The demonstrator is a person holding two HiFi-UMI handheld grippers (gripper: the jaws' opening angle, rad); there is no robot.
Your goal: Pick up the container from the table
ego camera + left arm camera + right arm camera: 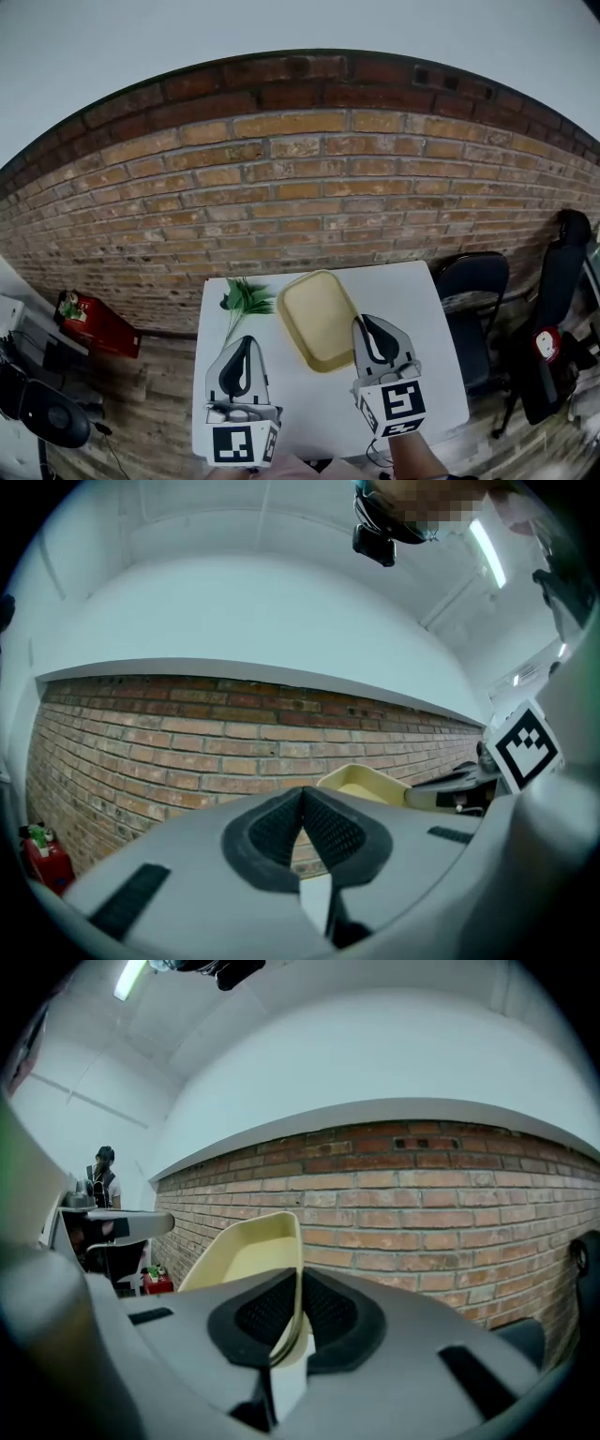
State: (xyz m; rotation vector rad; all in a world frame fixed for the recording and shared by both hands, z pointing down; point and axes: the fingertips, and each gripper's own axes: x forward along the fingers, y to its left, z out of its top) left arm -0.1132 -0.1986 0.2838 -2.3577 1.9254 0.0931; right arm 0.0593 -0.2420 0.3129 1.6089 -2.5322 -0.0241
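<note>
1. R gripper [300, 1283]: jaws almost together, pinching the thin rim of the container [246, 1251]. The rim wall runs right between the two pads. Prob. an edge grip b/c it's a shallow open tray w/ no handle, so the rim is the only part narrow enough to clamp.
2. Container: pale yellow, empty as far as visible. It sticks out ahead of the jaws, held by one edge only, hence the tilt. In the head view it sits above the middle of the table [417, 291], w/ the R gripper [364, 328] on its near right rim. I judge it clear of the top, so the pickup looks basically made.
3. L gripper [302, 797]: pads pressed together, nothing between them. In the head view it's just beside the container's near left corner, not touching. Likely idle, though close enough to steady that side if needed.
4. Plant sprig [244, 298] lies on the table just beside the container's far left corner; contact unclear.
5. Risk: a one-edge pinch on thin plastic could flex or slip, so keep it level.
</note>
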